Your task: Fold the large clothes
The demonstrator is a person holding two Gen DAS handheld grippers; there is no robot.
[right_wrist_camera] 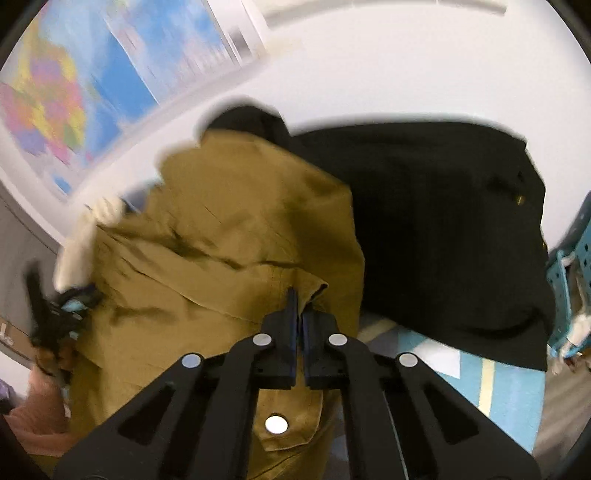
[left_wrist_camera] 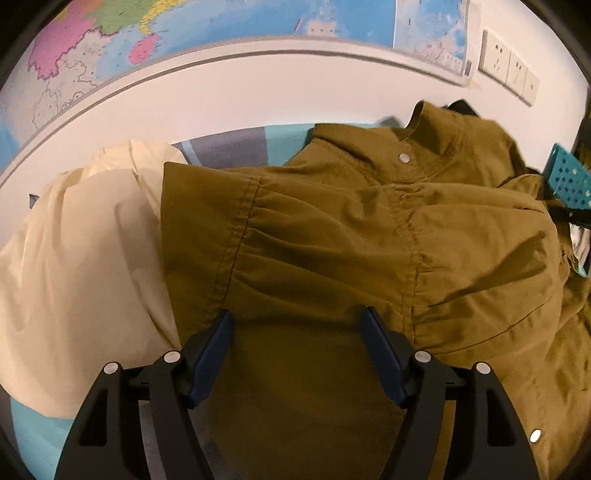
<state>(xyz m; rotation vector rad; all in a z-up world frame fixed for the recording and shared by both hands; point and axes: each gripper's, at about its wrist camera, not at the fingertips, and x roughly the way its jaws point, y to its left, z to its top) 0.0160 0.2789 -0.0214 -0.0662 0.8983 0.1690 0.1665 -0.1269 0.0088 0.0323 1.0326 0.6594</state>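
While your left tool (left_wrist_camera: 295, 325) hangs with its two fingers spread wide apart, nothing sits between them; they hover just over the olive-brown jacket (left_wrist_camera: 369, 229), which lies spread across the middle of the surface with its collar and a silver snap (left_wrist_camera: 405, 157) toward the wall. To the jacket's left, touching and partly tucked under its edge, you have a cream garment (left_wrist_camera: 85, 251) in a loose heap. Beneath both you can see a blue, teal and grey patterned cover (left_wrist_camera: 229, 147), though the pictures do not settle whether that is a bed or a worktop. A world map (left_wrist_camera: 184, 33) hangs on the white wall behind, with a row of wall sockets (left_wrist_camera: 509, 68) to its right, and a teal perforated basket (left_wrist_camera: 570, 177) shows at the right edge.

Your right tool (right_wrist_camera: 298, 299) has its fingers pressed together on a fold of the jacket's fabric, near a flap with a round silver snap (right_wrist_camera: 276, 423) just below the fingers. From this wrist view, which is blurred, the jacket (right_wrist_camera: 221, 240) fills the left and centre, and a black garment (right_wrist_camera: 443, 221) lies just beside it on the right, overlapping its upper edge. Your left tool (right_wrist_camera: 55, 314) appears as a dark smear at the far left edge of the jacket.
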